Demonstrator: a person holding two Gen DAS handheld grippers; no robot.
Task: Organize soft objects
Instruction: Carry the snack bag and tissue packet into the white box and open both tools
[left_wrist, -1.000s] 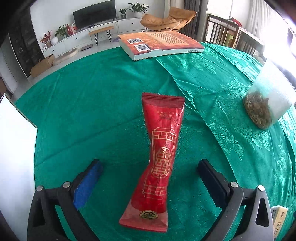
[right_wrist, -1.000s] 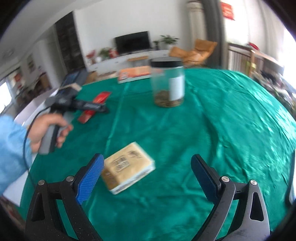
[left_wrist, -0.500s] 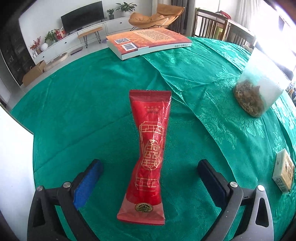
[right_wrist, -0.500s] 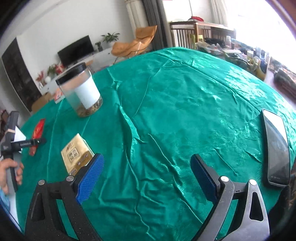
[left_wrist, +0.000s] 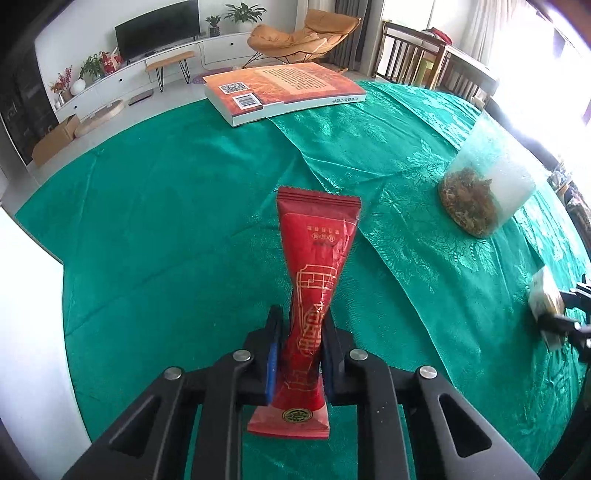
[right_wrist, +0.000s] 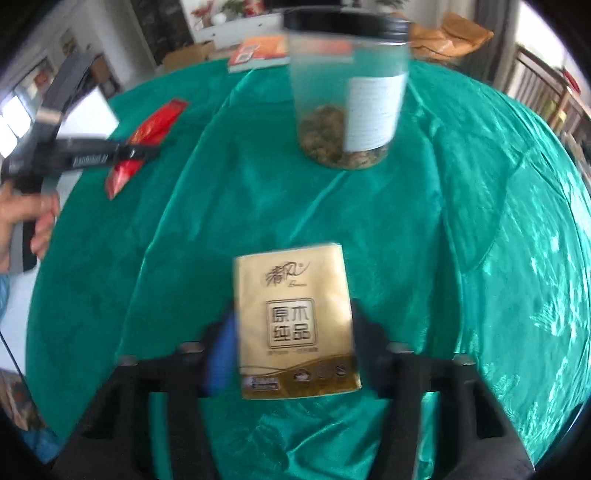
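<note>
My left gripper (left_wrist: 301, 332) is shut on a long red foil packet (left_wrist: 314, 280), pinched at its narrow middle, over the green tablecloth (left_wrist: 166, 221). The packet (right_wrist: 147, 136) and the left gripper (right_wrist: 136, 152) also show in the right wrist view at the left. My right gripper (right_wrist: 293, 332) is closed on a tan tissue pack (right_wrist: 293, 317) with dark printed characters; the view is blurred. The tissue pack (left_wrist: 546, 306) shows at the right edge of the left wrist view.
A clear jar (right_wrist: 347, 92) with a black lid and dried bits inside stands beyond the tissue pack; it also shows in the left wrist view (left_wrist: 487, 184). An orange book (left_wrist: 280, 88) lies at the far table edge. A white board (left_wrist: 29, 314) lies at the left.
My left gripper has closed on the red packet. My right gripper has swung back to the tissue pack and closed on it.
</note>
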